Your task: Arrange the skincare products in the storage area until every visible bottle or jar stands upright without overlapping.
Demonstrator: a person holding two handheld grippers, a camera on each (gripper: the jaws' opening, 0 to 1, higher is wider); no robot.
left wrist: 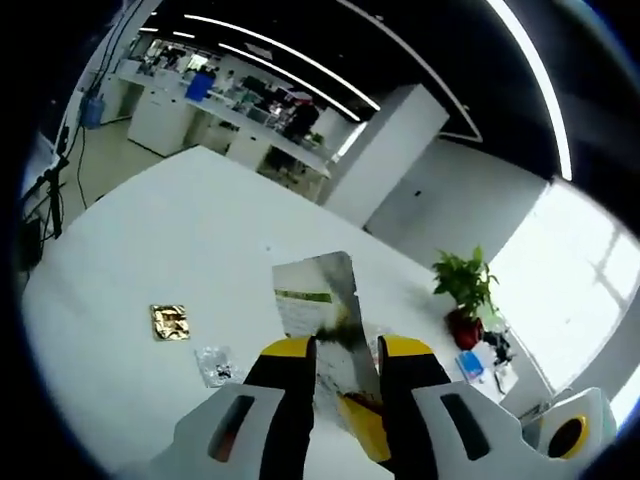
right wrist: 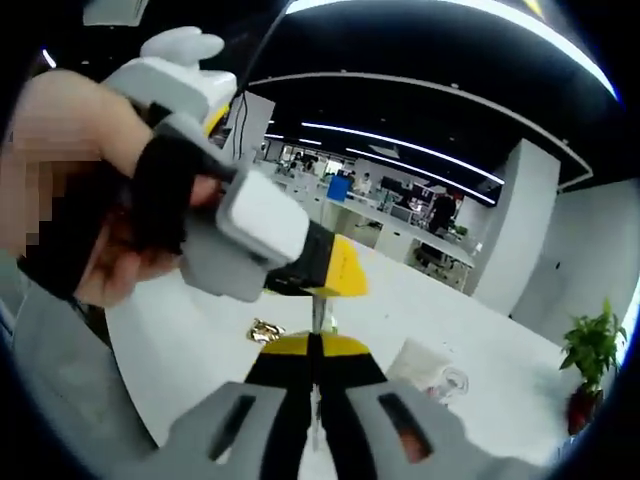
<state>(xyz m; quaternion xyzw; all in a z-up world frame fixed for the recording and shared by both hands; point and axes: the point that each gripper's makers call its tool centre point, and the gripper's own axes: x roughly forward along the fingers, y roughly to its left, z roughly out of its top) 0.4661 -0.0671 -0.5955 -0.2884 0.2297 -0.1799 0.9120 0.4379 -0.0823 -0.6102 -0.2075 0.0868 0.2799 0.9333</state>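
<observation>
While the left gripper (left wrist: pixel 345 375) clamped a silvery sachet (left wrist: pixel 322 300) above the white table (left wrist: pixel 180 240), the right gripper (right wrist: pixel 315 375) was closed, seemingly empty; a gold packet (left wrist: pixel 169 322) still lay flat, so arranging looked unfinished.

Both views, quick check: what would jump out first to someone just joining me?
In the left gripper view, the left claw grips a shiny sachet held up over the white table, where a gold packet and a clear wrapper lie. In the right gripper view, a gloved hand brings the left claw in close above the shut right claw. A potted plant stands at the table's far end.
</observation>
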